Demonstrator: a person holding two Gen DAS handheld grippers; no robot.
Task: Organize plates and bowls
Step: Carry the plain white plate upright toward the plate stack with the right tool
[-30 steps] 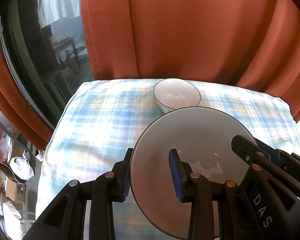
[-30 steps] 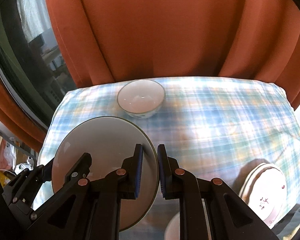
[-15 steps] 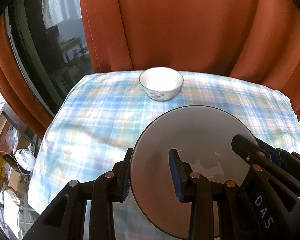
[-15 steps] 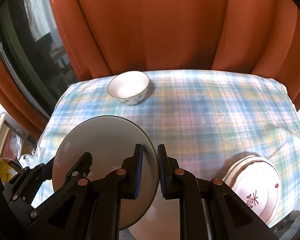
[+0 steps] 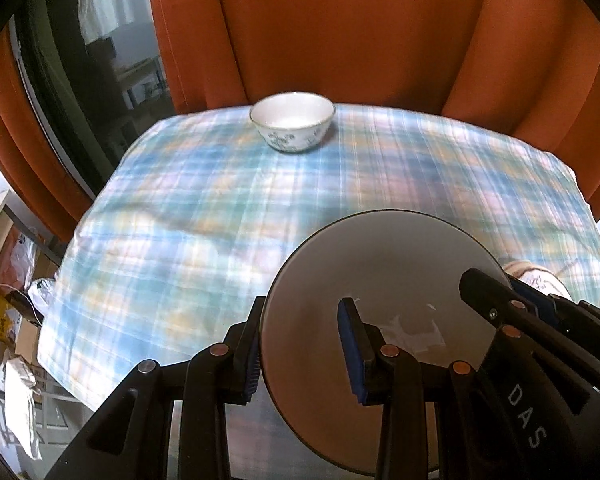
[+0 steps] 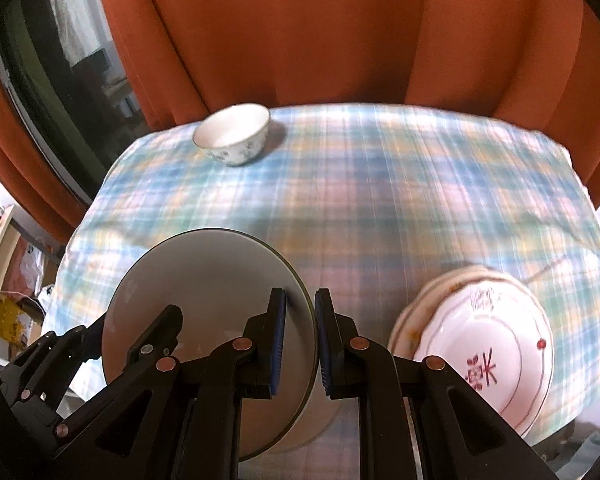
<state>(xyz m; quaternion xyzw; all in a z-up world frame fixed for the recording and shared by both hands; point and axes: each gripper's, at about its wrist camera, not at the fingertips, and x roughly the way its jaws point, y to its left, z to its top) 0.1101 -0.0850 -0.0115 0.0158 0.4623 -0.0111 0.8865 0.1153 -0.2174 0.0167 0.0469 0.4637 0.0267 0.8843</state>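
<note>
A plain grey plate (image 5: 380,272) is held above the near part of the table, and it also shows in the right wrist view (image 6: 204,280). My left gripper (image 5: 304,352) is shut on its left rim. My right gripper (image 6: 300,344) is shut on its right rim. A white bowl with a blue flower pattern (image 5: 292,124) stands at the far edge of the table, and it also shows in the right wrist view (image 6: 234,134). A stack of white plates with red marks (image 6: 488,352) lies at the near right.
The table has a blue plaid cloth (image 5: 220,208). Orange curtains (image 5: 340,28) hang right behind it. A dark window (image 5: 92,48) is at the far left. Boxes and bags (image 5: 8,320) lie on the floor to the left.
Both grippers and the grey plate have pulled back and risen from the table. The bowl now looks farther away. More of the plate stack at the right has come into view.
</note>
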